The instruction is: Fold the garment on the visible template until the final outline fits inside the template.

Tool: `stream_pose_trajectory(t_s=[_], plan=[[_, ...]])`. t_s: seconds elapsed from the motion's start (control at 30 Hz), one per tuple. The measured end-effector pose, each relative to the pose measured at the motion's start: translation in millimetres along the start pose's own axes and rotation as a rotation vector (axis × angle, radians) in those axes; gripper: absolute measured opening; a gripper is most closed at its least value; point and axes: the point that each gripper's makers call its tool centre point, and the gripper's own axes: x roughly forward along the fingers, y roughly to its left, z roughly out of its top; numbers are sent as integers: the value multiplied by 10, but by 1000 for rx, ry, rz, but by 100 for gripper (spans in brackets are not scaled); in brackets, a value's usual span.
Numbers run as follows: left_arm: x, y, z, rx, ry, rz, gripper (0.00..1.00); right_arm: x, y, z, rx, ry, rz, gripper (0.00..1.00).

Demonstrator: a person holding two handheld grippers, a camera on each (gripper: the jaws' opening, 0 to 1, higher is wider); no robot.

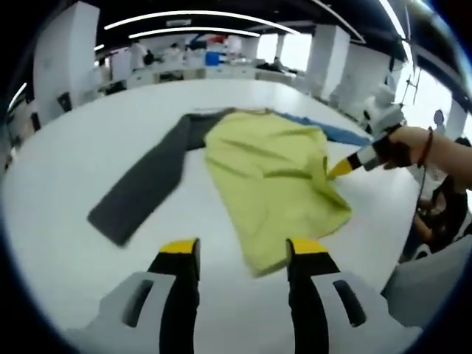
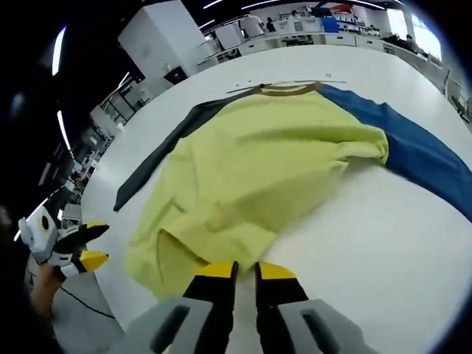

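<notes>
My right gripper [image 1: 341, 168] pinches the shirt [image 2: 258, 169] hem at three o'clock; left gripper [image 1: 243, 258] hangs open, empty. I'd carry that edge across slowly.

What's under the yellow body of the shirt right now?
The yellow body lies on the white table. The grey sleeve and blue sleeve stick out from under its sides. Whatever else is beneath, including any template, is covered.

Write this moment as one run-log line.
garment: yellow body part-folded | left tool: open, off cloth | right tool: at cloth edge, grip unclear | table
</notes>
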Motion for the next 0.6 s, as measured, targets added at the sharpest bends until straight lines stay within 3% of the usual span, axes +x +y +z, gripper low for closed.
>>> stream_pose_trajectory(t_s=[0.6], plan=[[118, -107, -175, -9, 68, 33, 24, -38, -3, 0, 3, -23, 7, 0]])
